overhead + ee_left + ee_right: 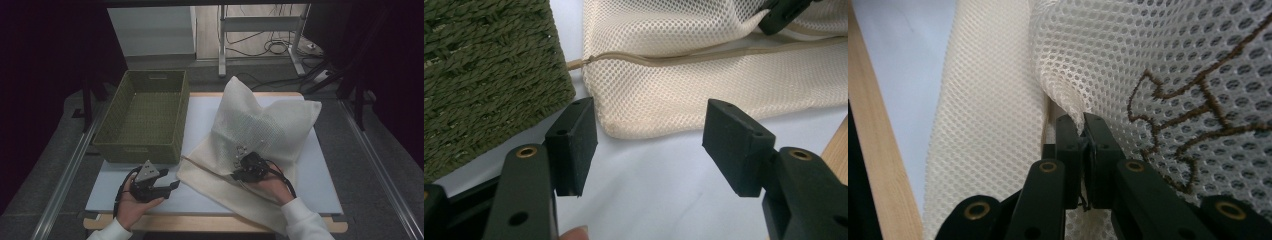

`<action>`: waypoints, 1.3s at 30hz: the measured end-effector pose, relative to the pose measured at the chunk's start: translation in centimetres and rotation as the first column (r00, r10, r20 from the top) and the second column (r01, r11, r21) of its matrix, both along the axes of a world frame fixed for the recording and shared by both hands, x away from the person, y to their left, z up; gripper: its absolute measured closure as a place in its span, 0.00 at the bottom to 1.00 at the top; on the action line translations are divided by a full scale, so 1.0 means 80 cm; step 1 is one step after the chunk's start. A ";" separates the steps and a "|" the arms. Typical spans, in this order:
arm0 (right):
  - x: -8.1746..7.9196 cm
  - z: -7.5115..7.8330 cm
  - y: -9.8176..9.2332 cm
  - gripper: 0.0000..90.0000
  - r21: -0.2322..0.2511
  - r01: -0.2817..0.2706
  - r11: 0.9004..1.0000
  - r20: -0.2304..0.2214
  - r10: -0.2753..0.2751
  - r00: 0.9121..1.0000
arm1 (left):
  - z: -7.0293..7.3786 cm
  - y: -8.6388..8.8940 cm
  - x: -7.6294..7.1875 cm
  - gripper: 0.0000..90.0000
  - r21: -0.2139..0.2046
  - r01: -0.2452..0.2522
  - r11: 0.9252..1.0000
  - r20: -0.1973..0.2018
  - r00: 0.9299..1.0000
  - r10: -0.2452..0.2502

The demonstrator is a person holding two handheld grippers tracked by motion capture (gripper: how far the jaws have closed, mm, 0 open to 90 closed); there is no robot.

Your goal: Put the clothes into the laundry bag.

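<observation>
One cream mesh fabric bag [260, 125] lies on the one white-topped table [320, 185]. One olive-green woven rectangular basket [145, 117] stands there too. Two black two-jaw grippers are at the table, the left gripper [172, 186] and the right gripper [235, 175], one in each of the person's two hands.
</observation>
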State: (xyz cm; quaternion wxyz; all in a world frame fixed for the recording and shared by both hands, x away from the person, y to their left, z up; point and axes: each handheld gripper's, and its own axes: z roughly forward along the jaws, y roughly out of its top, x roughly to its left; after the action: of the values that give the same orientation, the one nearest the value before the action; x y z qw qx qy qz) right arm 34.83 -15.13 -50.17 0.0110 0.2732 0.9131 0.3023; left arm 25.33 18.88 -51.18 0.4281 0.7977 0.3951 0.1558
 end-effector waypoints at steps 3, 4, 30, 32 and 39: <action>0.000 -0.006 0.001 0.95 -0.011 -0.001 1.000 -0.013 0.001 1.000 | -0.001 0.000 0.000 0.41 0.003 0.003 1.000 -0.003 1.000 -0.003; 0.001 -0.007 0.001 0.95 -0.011 0.000 1.000 -0.014 -0.001 1.000 | -0.001 -0.001 0.000 0.41 0.005 0.004 1.000 -0.004 1.000 -0.003; -0.004 -0.001 -0.001 0.64 0.003 -0.007 1.000 0.047 0.007 0.999 | -0.004 -0.003 0.001 0.41 0.020 0.014 1.000 -0.017 1.000 -0.014; -0.006 0.004 -0.003 0.59 0.020 0.001 1.000 0.061 -0.002 0.998 | -0.004 -0.003 0.001 0.41 0.020 0.014 1.000 -0.017 1.000 -0.014; -0.009 0.023 -0.015 0.46 0.116 0.031 0.993 0.119 -0.045 0.992 | -0.003 -0.003 0.001 0.41 0.020 0.014 1.000 -0.013 1.000 -0.014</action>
State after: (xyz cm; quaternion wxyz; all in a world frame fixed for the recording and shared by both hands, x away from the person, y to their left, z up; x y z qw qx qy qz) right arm 34.07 -16.33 -48.37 0.0567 0.2717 0.8866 0.3700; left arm 25.38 18.65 -51.41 0.4185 0.8058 0.3906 0.1515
